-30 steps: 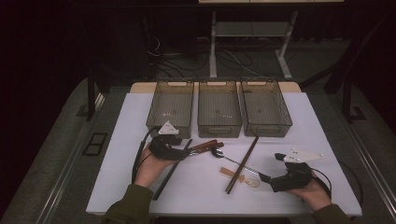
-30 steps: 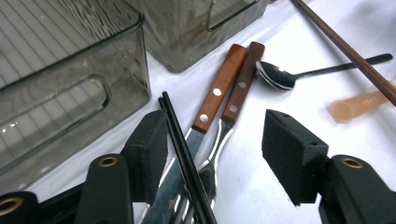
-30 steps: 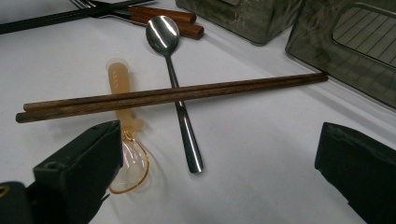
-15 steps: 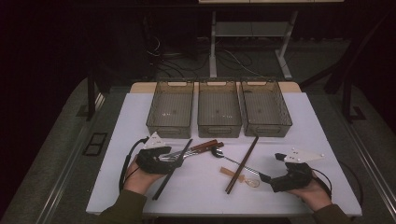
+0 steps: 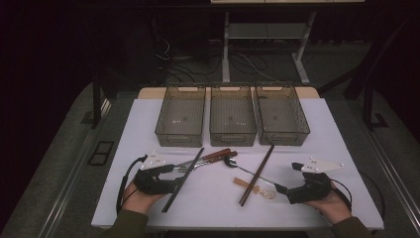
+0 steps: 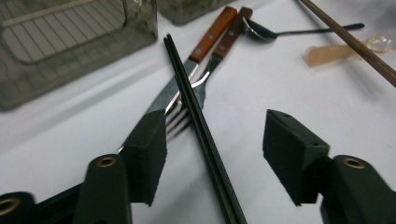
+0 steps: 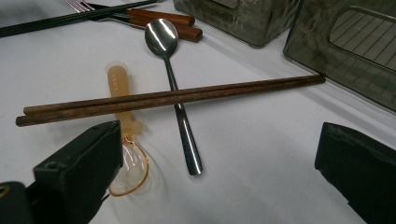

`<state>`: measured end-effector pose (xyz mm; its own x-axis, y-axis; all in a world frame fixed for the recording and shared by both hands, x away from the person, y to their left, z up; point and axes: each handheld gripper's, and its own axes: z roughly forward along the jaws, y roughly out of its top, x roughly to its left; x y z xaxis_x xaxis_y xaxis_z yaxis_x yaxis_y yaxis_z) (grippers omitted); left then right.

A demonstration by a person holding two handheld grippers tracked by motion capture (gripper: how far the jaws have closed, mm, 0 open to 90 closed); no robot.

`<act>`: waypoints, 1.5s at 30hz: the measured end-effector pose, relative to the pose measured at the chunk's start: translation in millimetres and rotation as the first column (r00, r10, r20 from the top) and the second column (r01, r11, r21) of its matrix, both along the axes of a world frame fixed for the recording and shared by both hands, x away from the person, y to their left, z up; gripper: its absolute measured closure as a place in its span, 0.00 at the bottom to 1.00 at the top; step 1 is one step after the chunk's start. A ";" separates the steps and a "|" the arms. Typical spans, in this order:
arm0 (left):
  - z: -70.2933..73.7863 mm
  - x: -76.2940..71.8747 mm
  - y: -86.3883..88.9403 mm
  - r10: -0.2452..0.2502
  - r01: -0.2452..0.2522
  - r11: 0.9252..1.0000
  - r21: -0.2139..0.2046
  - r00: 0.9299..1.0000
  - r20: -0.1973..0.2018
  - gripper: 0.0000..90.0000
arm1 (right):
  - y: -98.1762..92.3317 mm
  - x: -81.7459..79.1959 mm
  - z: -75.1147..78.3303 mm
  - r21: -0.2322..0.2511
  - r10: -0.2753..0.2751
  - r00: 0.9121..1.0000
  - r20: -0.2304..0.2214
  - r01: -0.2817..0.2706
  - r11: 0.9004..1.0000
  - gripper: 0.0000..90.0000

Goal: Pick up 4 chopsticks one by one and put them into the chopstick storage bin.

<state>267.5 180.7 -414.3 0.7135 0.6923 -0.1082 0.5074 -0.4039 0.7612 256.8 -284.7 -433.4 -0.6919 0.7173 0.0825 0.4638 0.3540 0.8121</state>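
Left tongs (image 6: 212, 154): half-wide, straddling the black chopsticks (image 6: 196, 121) low on the desk (image 5: 148, 124); the jaws have just been closing, but the pads stand clear of the sticks, so nothing is gripped.
Left tongs, from above: at the near left of the desk (image 5: 173, 184), with the black chopsticks (image 5: 182, 179) running slantwise past the tips.
Black chopsticks: a pair lying side by side, crossing over the fork (image 6: 184, 114) and the knife (image 6: 180, 79); both of these have brown wooden handles.
Right tongs (image 7: 219, 168): wide, nothing between the jaws, resting near the right front edge (image 5: 287, 191).
Ahead of the right tongs: brown chopsticks (image 7: 168, 99) lie across the metal spoon (image 7: 173, 88); a clear amber plastic spoon (image 7: 123, 140) lies under them, close to one jaw.
Farther out: three clear bins (image 5: 233, 119) in a row at the back of the desk, all seemingly bare inside.
Step in hand, as I judge it: taking up the black chopsticks.
Doing it well: centre both sticks between the pads before squeezing, so the pair is pinched together and neither rolls free.
Care: grip on the near part, clear of the fork tines, and lift straight up so the fork and knife underneath are not dragged.
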 end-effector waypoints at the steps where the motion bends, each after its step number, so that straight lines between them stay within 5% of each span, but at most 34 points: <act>1: -0.6 -1.2 1.2 0.002 -0.002 1.000 -0.001 1.000 -0.001 0.46 | 0.1 0.2 -0.1 0.001 -0.001 1.000 -0.001 0.001 1.000 0.01; 18: -15.8 0.2 3.6 -0.032 0.036 0.998 0.043 0.996 -0.085 0.78 | 1.1 -0.3 0.1 -0.006 0.003 1.000 0.002 -0.003 1.000 0.01; 45: -24.3 7.6 -7.8 -0.041 0.052 0.993 0.104 0.993 -0.108 0.83 | 1.8 -0.3 -0.1 -0.007 0.004 1.000 0.001 -0.004 1.000 0.01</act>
